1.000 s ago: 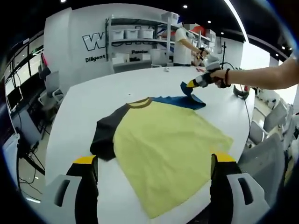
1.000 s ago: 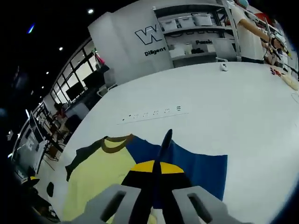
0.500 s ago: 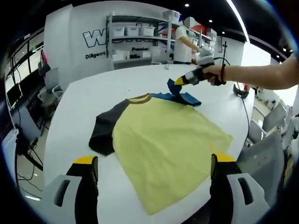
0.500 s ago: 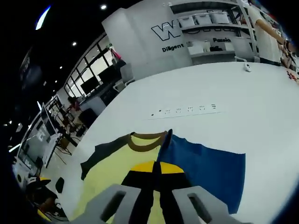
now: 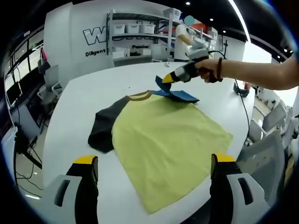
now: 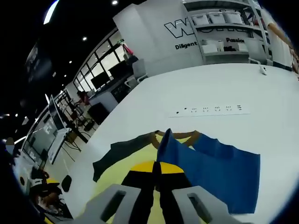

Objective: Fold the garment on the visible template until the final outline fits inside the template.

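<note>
Since a second ago the right gripper [image 5: 167, 79], clamped on the blue sleeve [image 6: 212, 165], carries it over the yellow shirt [image 5: 163, 144], and a slipping pinch would spoil the fold; the left gripper [image 5: 152, 186] hangs wide open, empty.

Garment [image 6: 140, 161] hem behind right gripper [image 6: 156, 170]

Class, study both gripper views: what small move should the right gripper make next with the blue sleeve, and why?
Probably carry the blue sleeve further inward over the yellow body and lay it flat. The right gripper is shut on the sleeve's edge, lifted above the white table, with the fold unfinished; the black sleeve lies spread out and the left gripper is open.
</note>
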